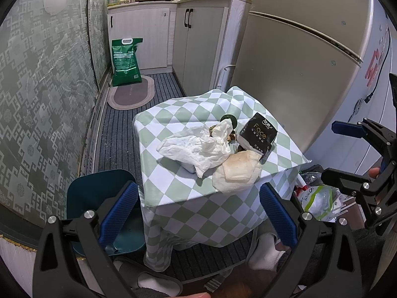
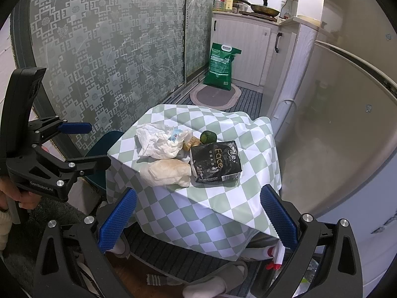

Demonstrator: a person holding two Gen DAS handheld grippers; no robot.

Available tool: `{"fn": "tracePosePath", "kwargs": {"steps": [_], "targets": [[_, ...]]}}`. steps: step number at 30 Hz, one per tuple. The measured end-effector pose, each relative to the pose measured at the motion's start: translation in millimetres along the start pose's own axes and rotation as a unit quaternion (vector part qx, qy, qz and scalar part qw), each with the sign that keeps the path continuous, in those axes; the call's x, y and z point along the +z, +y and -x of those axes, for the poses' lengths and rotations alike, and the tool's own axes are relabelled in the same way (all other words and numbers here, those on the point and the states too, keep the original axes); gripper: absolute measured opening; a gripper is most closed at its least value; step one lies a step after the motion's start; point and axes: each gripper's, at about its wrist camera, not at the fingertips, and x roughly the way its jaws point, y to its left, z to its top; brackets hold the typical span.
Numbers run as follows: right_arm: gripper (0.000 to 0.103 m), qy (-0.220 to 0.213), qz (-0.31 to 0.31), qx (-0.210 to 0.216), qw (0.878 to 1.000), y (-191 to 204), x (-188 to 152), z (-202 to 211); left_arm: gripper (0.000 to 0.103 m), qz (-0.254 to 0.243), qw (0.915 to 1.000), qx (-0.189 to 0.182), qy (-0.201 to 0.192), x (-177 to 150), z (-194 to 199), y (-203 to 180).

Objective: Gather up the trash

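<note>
A small table under a green-and-white checked cloth [image 1: 173, 186] [image 2: 223, 206] bears the trash: a crumpled white plastic bag [image 1: 196, 146] [image 2: 158, 141], a stained wad of tissue [image 1: 235, 173] [image 2: 168, 171], a black "Face" tissue pack [image 1: 258, 134] [image 2: 215, 161], a green fruit [image 2: 208, 136] and food scraps [image 2: 191, 142]. My left gripper [image 1: 198, 213] [image 2: 84, 144] is open and empty, before the table's near edge. My right gripper [image 2: 198, 221] [image 1: 335, 151] is open and empty, right of the table.
A teal stool [image 1: 99, 198] stands left of the table. A plastic bag of rubbish [image 1: 317, 196] lies on the floor at the table's right. A fridge [image 1: 310, 62] stands behind, a green sack [image 1: 126, 62] and cabinets [image 1: 193, 49] further back. Patterned glass doors [image 2: 111, 49] run along the left.
</note>
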Motion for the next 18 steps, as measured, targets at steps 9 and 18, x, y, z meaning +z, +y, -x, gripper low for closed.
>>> {"fn": "tracePosePath", "kwargs": {"steps": [9, 18], "targets": [[0.1, 0.0, 0.0, 0.0, 1.0, -0.7, 0.2, -0.1, 0.1, 0.001, 1.0, 0.0, 0.0, 0.6, -0.6, 0.5], [0.1, 0.0, 0.0, 0.0, 1.0, -1.3, 0.1, 0.3, 0.1, 0.001, 1.0, 0.0, 0.001, 0.9, 0.3, 1.3]]}}
